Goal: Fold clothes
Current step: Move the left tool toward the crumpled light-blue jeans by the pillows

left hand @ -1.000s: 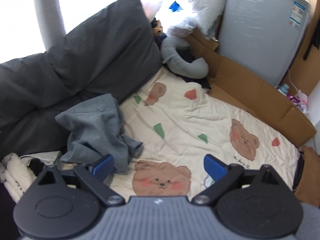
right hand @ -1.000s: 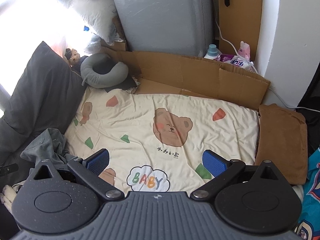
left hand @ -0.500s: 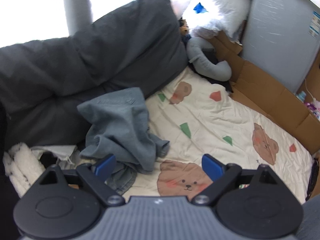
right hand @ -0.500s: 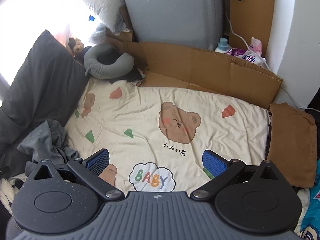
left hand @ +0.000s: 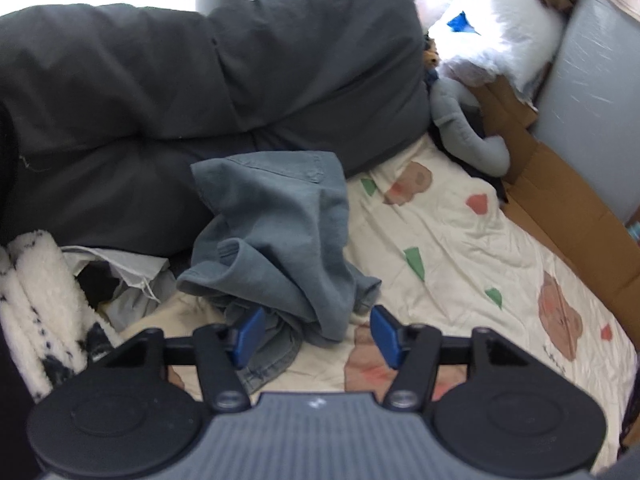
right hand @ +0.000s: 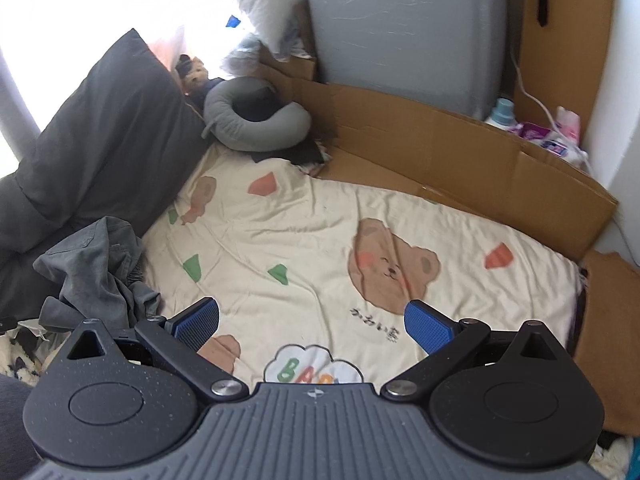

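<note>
A crumpled blue-grey denim garment [left hand: 276, 236] lies in a heap at the left edge of the cream bear-print blanket [left hand: 452, 248], against the dark grey pillows [left hand: 168, 80]. My left gripper [left hand: 316, 338] hangs just over the heap's near end. Its jaws are closing, a fold of the denim sits between the blue pads, and I see no pad pressing on it. In the right wrist view the same garment [right hand: 96, 268] lies at the far left. My right gripper [right hand: 312, 324] stands wide open above the blanket [right hand: 304, 232] with nothing between its fingers.
A white fluffy throw [left hand: 36, 304] and loose pale cloth [left hand: 128, 276] lie left of the garment. A grey neck pillow [right hand: 256, 124], flattened cardboard [right hand: 460, 156] and a grey panel [right hand: 404, 24] line the far side. A brown cushion [right hand: 604, 336] sits at the right.
The left gripper has dropped and moved left toward the denim heap, and its jaws have narrowed around a fold. The right gripper has sunk closer to the blanket, still open.
</note>
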Demonstrator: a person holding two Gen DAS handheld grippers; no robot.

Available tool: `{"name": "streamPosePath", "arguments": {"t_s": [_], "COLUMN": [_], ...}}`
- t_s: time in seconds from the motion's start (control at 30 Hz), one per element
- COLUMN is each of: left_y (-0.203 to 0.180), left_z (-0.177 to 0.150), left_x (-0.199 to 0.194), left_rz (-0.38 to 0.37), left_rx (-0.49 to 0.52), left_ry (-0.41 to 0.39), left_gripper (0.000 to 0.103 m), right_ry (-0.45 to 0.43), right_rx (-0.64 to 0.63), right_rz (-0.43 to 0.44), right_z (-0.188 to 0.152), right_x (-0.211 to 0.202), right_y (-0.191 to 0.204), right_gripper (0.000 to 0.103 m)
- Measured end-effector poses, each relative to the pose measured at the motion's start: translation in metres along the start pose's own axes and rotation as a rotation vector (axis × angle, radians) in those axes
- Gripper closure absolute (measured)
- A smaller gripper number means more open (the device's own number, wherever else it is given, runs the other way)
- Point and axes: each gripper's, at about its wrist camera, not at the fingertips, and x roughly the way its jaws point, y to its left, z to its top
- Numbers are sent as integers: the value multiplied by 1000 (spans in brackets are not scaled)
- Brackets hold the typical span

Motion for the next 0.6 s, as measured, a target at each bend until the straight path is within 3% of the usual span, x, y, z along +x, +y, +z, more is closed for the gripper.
{"name": "streamPosePath", "arguments": {"t_s": [0.43,0.6], "left_y": [31,46], "left_z": [10,12], "left_x": [58,76], "left_rz": [29,43], "left_rx": [6,-8], "left_ry": [-26,-36], "left_gripper": [42,42], "right_ry": [7,17], "right_rx": [-18,9], "right_rz": [63,129], "right_z": [-7,-9], "right_x": [49,62], "right_y": [16,19], "right_gripper": [2,2]}}
